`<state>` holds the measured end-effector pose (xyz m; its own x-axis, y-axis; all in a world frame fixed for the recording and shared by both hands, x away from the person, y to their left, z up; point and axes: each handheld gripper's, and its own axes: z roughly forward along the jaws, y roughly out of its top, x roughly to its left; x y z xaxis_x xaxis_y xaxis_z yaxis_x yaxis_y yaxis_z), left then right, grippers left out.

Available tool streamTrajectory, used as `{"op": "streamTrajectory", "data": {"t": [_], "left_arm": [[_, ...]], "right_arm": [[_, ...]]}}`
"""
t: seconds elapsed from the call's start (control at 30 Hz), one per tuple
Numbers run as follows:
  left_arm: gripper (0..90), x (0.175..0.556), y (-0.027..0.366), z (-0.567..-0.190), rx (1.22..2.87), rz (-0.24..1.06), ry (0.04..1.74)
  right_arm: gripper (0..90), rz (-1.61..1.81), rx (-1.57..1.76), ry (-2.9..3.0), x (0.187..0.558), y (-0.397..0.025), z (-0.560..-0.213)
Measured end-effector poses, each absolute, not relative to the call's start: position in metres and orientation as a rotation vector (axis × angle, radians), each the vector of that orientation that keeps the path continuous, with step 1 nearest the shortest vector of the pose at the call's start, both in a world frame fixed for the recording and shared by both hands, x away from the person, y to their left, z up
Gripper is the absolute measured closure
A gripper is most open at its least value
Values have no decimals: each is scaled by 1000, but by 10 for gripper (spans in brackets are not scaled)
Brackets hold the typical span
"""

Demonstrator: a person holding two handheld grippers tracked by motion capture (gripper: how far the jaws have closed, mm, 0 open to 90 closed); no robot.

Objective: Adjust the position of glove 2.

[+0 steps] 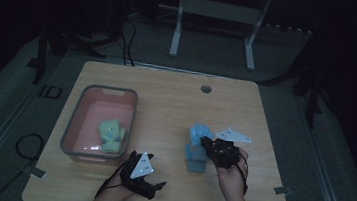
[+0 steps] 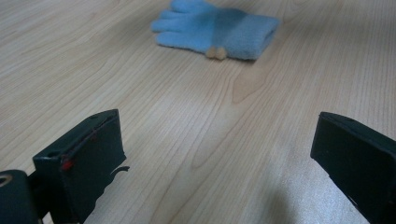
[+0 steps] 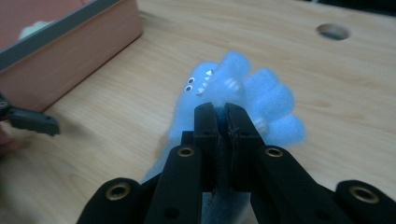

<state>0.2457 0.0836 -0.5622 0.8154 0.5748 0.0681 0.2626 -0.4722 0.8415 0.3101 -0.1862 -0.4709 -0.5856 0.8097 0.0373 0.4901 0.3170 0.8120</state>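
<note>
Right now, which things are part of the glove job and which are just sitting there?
Part of the job:
- blue glove, pinched by the right gripper
- green glove inside the pink bin
- left gripper, fingers open

Just sitting there:
- table hole
- white stand behind the table

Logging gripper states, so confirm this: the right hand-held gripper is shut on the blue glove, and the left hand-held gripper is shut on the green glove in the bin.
Half wrong. The left hand-held gripper is open, over bare table, as the left gripper view shows. The green glove lies untouched in the bin. The right hand-held gripper is indeed shut on the blue glove.
</note>
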Motion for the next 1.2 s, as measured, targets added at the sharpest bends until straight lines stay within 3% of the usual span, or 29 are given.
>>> {"op": "streamTrajectory", "data": {"t": [0.83,1.2], "left_arm": [[29,245,83,-562,2091,426,606],[29,245,84,-561,2065,424,590]], "right_arm": [[834,1024,1267,2323,309,-182,-528],[752,986,1236,2375,317,-183,-541]]}}
